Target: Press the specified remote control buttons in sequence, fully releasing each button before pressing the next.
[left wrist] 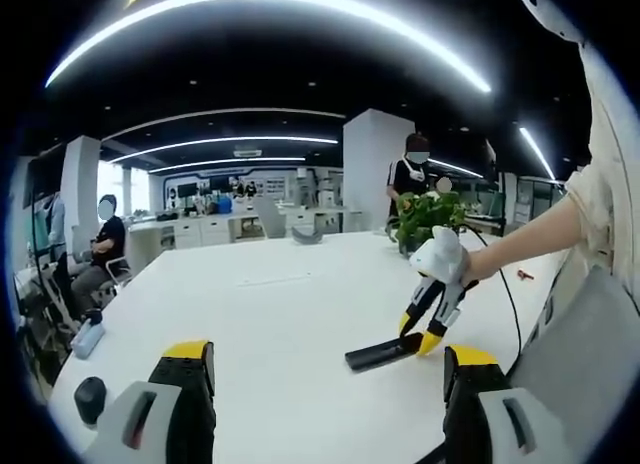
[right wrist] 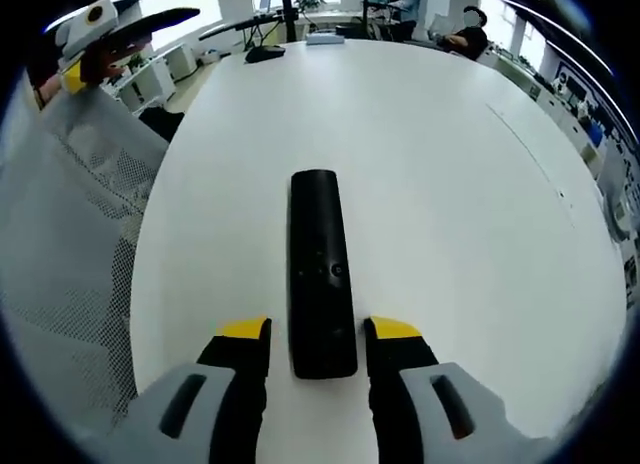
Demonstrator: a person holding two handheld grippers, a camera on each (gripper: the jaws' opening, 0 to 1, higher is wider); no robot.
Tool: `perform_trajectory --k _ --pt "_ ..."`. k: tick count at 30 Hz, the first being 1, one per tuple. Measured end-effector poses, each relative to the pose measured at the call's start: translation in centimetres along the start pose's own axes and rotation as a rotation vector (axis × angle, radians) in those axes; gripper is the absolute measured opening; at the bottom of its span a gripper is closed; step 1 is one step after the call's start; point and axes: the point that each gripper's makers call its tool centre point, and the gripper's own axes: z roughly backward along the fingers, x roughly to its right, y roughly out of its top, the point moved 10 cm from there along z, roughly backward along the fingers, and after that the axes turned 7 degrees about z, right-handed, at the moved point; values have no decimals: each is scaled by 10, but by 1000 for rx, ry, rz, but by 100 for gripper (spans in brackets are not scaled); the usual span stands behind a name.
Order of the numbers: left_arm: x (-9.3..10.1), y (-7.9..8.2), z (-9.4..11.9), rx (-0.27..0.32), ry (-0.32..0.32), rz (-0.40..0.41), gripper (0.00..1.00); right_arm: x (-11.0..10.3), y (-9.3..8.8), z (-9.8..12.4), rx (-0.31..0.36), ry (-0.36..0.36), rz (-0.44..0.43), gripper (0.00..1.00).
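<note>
Counted on the white table (left wrist: 280, 314): one black remote control (right wrist: 320, 274), one potted plant (left wrist: 428, 216) at the far right, one small dark object (left wrist: 90, 397) near the left edge. Two yellow-tipped grippers: left gripper (left wrist: 330, 369), right gripper (right wrist: 318, 336). Three people seen beyond the table.

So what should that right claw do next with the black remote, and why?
Probably close one tip down onto a button. The right gripper is open, its jaws straddling the near end of the remote, which lies flat on the white table. The buttons sit further up the remote, so it likely needs to ease forward first. The left gripper is open, away from it.
</note>
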Motion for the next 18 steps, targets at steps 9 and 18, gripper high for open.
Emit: perform_trajectory --k 9,18 --pt "0 -1 0 -5 -4 1 99 -3 3 -4 11 -67 -88 85" --pt "0 0 0 -5 -7 4 99 -21 8 17 181 -194 -229 100"
